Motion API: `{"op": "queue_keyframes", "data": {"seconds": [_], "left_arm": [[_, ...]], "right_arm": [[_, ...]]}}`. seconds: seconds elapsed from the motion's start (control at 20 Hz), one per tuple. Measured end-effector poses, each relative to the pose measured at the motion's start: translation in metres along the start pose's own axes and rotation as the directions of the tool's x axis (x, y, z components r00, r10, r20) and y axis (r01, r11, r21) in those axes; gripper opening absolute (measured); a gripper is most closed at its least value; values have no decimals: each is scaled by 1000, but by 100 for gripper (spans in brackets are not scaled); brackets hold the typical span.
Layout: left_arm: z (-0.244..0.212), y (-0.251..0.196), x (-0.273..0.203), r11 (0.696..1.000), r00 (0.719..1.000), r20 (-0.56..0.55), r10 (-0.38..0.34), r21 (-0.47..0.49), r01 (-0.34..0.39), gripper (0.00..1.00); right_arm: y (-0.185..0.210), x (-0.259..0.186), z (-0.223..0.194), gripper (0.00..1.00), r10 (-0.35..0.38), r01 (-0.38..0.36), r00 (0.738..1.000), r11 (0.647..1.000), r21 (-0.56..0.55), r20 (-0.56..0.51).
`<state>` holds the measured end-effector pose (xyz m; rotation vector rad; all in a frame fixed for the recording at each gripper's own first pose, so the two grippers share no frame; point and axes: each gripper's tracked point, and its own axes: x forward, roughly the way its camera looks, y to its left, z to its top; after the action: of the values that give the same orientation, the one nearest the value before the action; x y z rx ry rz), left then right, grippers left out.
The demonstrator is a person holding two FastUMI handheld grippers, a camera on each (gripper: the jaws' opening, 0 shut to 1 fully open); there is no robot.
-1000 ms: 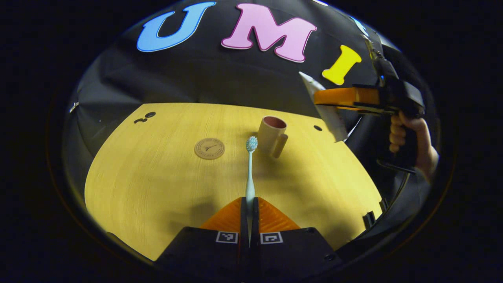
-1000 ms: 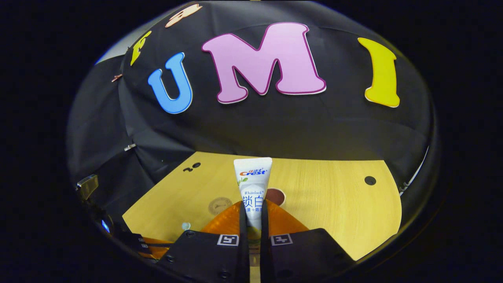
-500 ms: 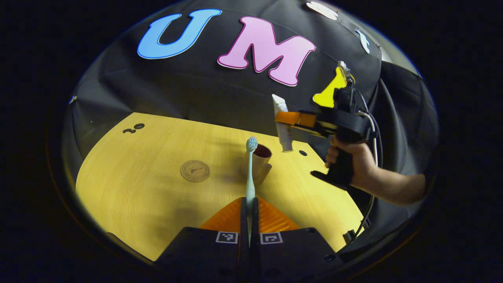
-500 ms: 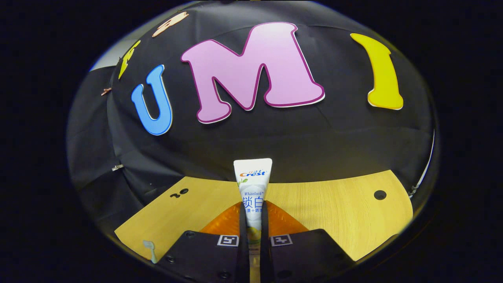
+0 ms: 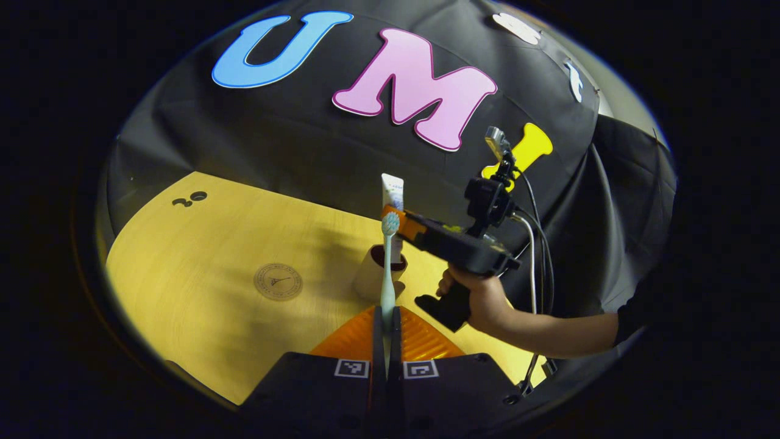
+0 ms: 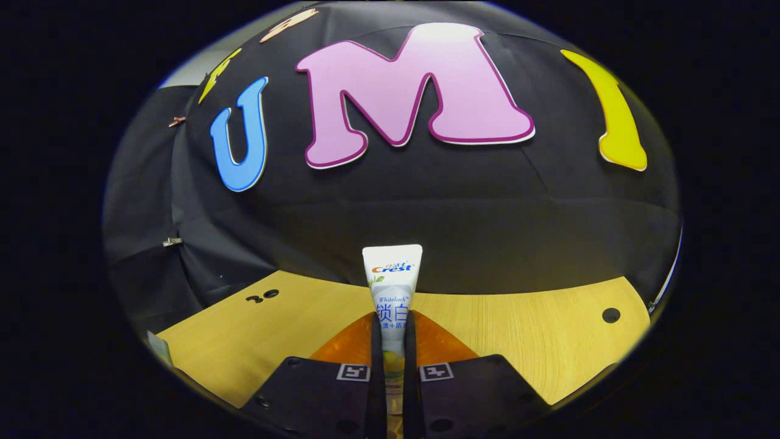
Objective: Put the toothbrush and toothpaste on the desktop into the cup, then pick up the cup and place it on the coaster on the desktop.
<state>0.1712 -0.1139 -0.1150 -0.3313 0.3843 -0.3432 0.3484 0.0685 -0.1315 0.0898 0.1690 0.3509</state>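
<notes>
In the left gripper view my left gripper [image 5: 387, 314] is shut on a pale blue toothbrush [image 5: 388, 268] that stands up with its bristle head on top. Behind it a beige cup [image 5: 372, 277] with a dark red inside stands on the wooden desktop [image 5: 201, 256]. A hand holds my right gripper [image 5: 399, 219] above the cup, gripping a white toothpaste tube [image 5: 392, 190] upright. A round brown coaster [image 5: 278, 281] lies left of the cup. In the right gripper view my right gripper [image 6: 393, 320] is shut on the toothpaste tube [image 6: 392, 280], crimped end up.
The black cloth wall closes off the far edge of the desktop [image 6: 518, 317]. Small dark holes mark the desktop at the far left [image 5: 190, 198] and at the right [image 6: 610, 315]. A cable [image 5: 536, 244] hangs from the right gripper's handle.
The right gripper has carried the toothpaste leftward and lower, until it hangs over the cup. The left gripper with the toothbrush has drawn closer to the cup.
</notes>
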Motion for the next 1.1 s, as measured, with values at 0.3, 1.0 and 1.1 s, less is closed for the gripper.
{"op": "queue_keyframes", "data": {"seconds": [0.3, 1.0, 1.1], "left_arm": [[2, -3, 7, 1000, 1000, 10, -3, -15, 3, 6], [22, -26, 19, 1000, 997, 77, -23, -3, 23, 6], [39, -31, 31, 999, 992, 120, -40, 15, 38, 6]], "right_arm": [[-7, 9, -22, 15, 6, -6, 1000, 1000, -4, -14], [-21, -24, -48, 99, 34, -31, 995, 999, 31, -92], [-32, -37, -50, 98, 21, -17, 994, 999, 42, -106]]}}
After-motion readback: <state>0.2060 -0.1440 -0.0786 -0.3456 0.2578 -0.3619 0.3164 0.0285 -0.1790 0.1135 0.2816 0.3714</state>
